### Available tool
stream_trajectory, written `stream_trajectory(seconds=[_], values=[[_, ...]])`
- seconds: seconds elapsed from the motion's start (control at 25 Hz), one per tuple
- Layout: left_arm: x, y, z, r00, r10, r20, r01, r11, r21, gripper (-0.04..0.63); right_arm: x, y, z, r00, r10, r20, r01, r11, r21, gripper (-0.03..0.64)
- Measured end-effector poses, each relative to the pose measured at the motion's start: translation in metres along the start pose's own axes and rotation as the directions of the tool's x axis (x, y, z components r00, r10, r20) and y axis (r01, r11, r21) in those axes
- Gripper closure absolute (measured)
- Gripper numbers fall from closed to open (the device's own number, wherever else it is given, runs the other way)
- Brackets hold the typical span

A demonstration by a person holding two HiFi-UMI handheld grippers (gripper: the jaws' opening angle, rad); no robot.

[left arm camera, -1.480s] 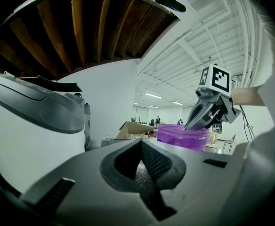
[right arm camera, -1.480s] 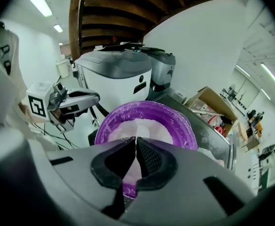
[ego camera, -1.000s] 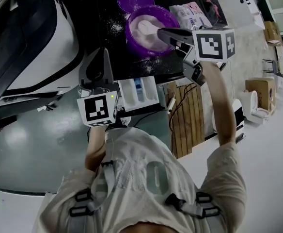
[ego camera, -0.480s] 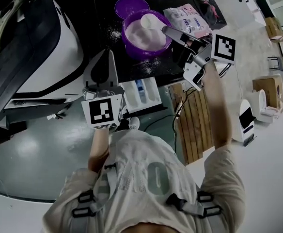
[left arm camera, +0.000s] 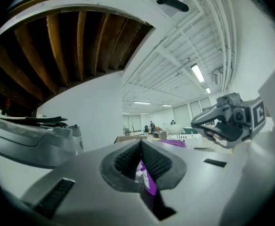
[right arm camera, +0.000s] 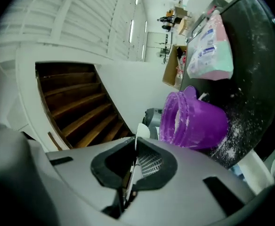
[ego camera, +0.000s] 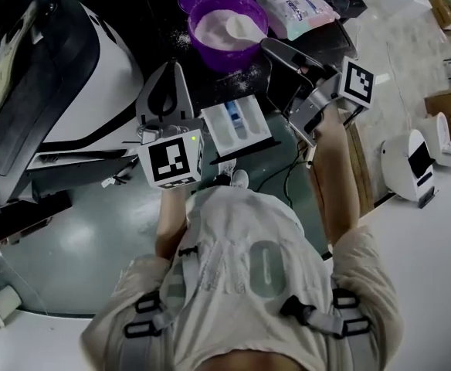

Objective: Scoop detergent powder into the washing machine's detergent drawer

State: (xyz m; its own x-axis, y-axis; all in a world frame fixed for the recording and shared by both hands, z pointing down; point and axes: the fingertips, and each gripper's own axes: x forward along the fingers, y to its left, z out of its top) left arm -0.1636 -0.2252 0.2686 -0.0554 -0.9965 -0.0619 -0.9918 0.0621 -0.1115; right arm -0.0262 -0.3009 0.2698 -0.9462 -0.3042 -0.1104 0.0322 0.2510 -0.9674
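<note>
White scoop: light, stiff plastic; thin handle pinched in the clenched right gripper, loaded bowl just ahead of its tips.
Handling: hold level; loose powder likely spills.
Purple tub: beneath the bowl.
Detergent drawer: open, behind and left of the tips.
Left gripper: closed, empty, beside the drawer.

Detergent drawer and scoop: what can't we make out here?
1. Detergent drawer: in the head view it is too small to tell whether any compartment holds powder. It is not in the left gripper view.
2. Scoop, how full: in the head view it is white on the white powder in the bowl. The right gripper view shows only its edge past the right hand-held gripper, shut on its handle.
3. Bag: print too small.
</note>
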Motion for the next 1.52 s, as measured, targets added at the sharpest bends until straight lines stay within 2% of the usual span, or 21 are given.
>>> stream_trajectory(seconds=[0.16,0.32,0.6,0.72,1.08,1.52], values=[[-0.012,-0.005,-0.002,1.0,0.0,-0.013,0.0,1.0,0.016,0.574,-0.024,-0.018,-0.02,0.996,0.008,0.092,-0.016,0.996,0.088,0.604],[-0.019,-0.01,0.001,1.0,0.007,-0.001,-0.007,1.0,0.026,0.574,-0.045,-0.028,-0.033,0.989,0.023,0.146,-0.041,0.991,0.125,0.604],[-0.038,-0.015,-0.007,1.0,0.012,-0.025,-0.01,0.997,0.08,0.574,-0.078,-0.04,-0.06,0.988,-0.001,0.151,-0.012,0.996,0.089,0.604],[-0.044,-0.012,-0.007,0.999,0.032,-0.023,-0.03,0.997,0.077,0.574,-0.087,-0.046,-0.07,0.988,-0.004,0.156,-0.012,0.995,0.1,0.604],[-0.061,-0.013,-0.007,0.998,0.061,-0.025,-0.059,0.994,0.089,0.574,-0.091,-0.064,-0.1,0.994,-0.016,0.105,-0.001,0.988,0.153,0.604],[-0.084,0.003,-0.012,0.991,0.125,-0.037,-0.122,0.989,0.084,0.574,-0.068,-0.093,-0.141,0.998,-0.046,-0.043,0.054,0.98,0.193,0.604]])
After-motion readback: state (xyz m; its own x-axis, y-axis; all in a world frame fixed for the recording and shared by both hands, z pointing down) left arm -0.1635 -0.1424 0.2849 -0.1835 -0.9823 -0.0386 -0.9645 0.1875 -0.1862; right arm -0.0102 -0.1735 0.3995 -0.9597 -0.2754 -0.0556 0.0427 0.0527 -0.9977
